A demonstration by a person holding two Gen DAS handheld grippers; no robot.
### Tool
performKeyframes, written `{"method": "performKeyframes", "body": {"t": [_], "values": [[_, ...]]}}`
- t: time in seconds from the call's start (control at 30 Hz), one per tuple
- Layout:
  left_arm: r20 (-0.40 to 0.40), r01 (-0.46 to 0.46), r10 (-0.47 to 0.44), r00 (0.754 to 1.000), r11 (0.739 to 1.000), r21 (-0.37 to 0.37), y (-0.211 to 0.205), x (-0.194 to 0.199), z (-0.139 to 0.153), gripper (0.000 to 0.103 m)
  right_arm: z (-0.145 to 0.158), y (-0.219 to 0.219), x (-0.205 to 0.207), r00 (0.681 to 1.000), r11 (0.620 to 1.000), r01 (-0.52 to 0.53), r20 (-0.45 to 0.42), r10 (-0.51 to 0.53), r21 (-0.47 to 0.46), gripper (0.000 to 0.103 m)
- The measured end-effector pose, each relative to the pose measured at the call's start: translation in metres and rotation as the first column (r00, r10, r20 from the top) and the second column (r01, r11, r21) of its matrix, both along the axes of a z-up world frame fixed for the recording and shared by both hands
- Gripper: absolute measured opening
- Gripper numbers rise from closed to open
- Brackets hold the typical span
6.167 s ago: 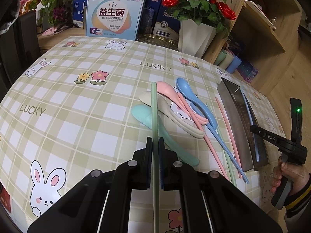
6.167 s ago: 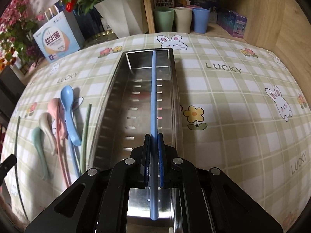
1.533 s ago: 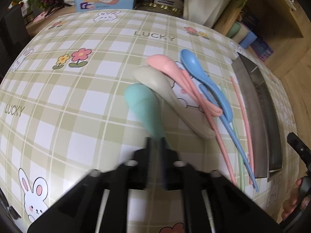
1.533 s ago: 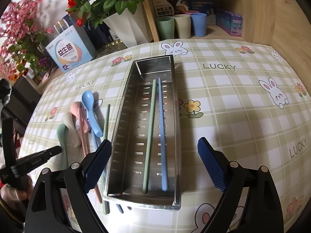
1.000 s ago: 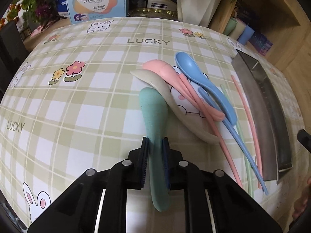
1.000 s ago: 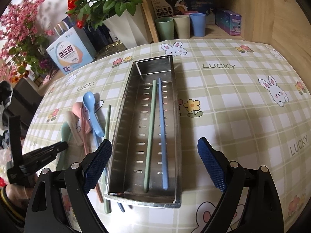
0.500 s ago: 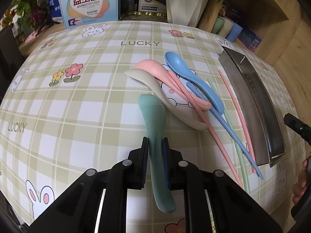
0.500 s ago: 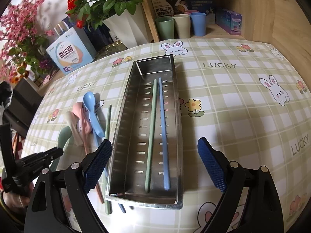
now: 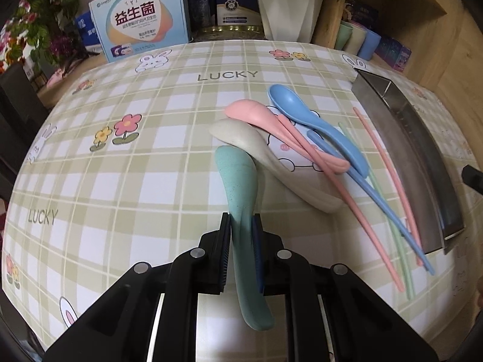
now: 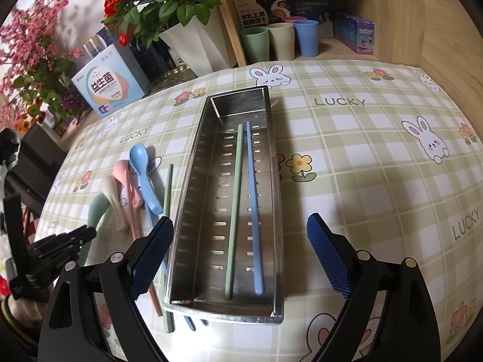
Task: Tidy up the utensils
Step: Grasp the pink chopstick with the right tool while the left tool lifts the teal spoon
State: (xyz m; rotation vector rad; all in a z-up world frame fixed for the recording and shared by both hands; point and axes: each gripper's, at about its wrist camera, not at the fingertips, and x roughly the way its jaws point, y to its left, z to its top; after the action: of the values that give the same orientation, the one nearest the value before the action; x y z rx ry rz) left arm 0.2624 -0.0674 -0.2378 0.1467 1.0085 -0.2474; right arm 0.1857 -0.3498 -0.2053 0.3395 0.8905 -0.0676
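Lifted since earlier, teal spoon (image 9: 241, 199) sits clamped in left tool (image 9: 241, 226); right tool (image 10: 240, 259) gapes above tray (image 10: 279, 199)

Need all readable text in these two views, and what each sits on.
"LUCKY": printed repeatedly on the checked tablecloth.
"益生菌": large characters on the light blue box behind the table; its smaller lines are too small to read.
"羊乳五黑": on the white packet on the shelf; the rest there is unclear.
Dark blue boxes by the planter: print too blurred to read.
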Motion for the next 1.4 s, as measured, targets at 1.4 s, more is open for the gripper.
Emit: {"method": "performKeyframes", "body": {"t": [1.4], "values": [[-0.070, -0.015, 0.005, 0.998, 0.989, -0.146, 0.036, -0.019, -0.004, 0.006, 0.014, 0.068, 0.014, 0.967, 0.964, -0.252, 0.007, 0.253, -0.089, 0.059]]}}
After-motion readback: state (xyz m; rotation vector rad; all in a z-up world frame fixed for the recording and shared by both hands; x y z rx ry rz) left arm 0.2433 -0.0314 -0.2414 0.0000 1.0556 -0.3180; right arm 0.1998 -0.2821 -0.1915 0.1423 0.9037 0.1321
